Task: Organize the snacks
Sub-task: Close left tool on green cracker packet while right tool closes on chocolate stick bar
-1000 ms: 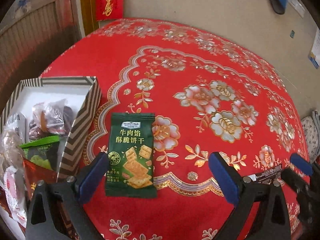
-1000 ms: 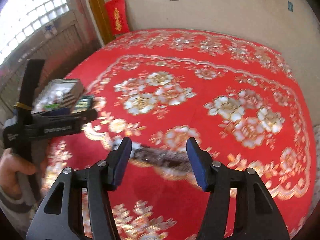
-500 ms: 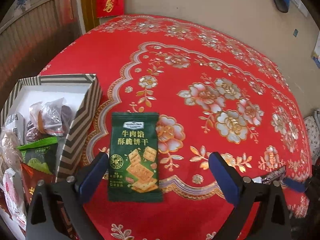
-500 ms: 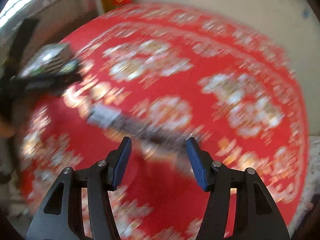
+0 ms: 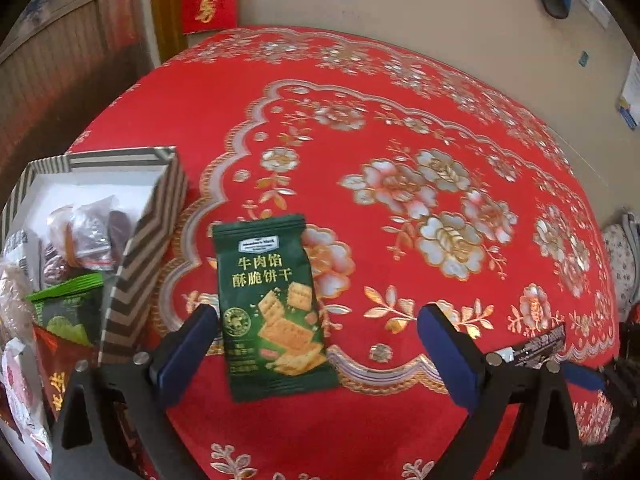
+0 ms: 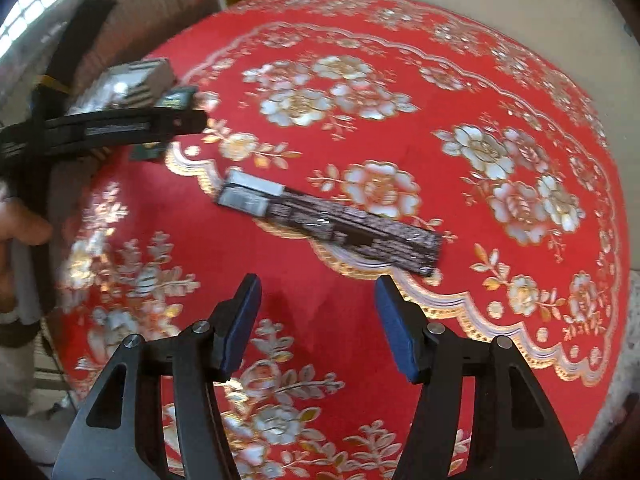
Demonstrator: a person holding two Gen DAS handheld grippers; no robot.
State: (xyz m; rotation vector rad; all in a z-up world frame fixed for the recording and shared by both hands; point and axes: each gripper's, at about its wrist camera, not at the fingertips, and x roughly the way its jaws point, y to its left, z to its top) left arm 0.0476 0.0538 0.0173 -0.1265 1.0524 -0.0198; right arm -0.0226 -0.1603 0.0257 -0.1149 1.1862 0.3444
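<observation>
The green bag (image 5: 272,308) lies flat on the table (image 5: 400,120), just beside the box (image 5: 140,264) near the table's left edge. The left gripper (image 5: 316,348) hangs over it w/ jaws open, nothing held. Bag looks light, crinkly, slippery; crackers inside prob. break easy. Pinch a sealed end, softly. The right gripper (image 6: 318,324) has jaws open too, over the long dark pack (image 6: 332,222) nearer the table's front edge.

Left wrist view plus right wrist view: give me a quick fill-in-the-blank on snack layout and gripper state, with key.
1. The green cracker packet lies flat on the ____ tablecloth.
2. The striped box sits to the packet's ____ in the left wrist view.
3. The long dark snack bar lies beyond the right gripper, whose jaws are ____.
4. The left gripper holds ____.

Missing words: red; left; open; nothing
</observation>
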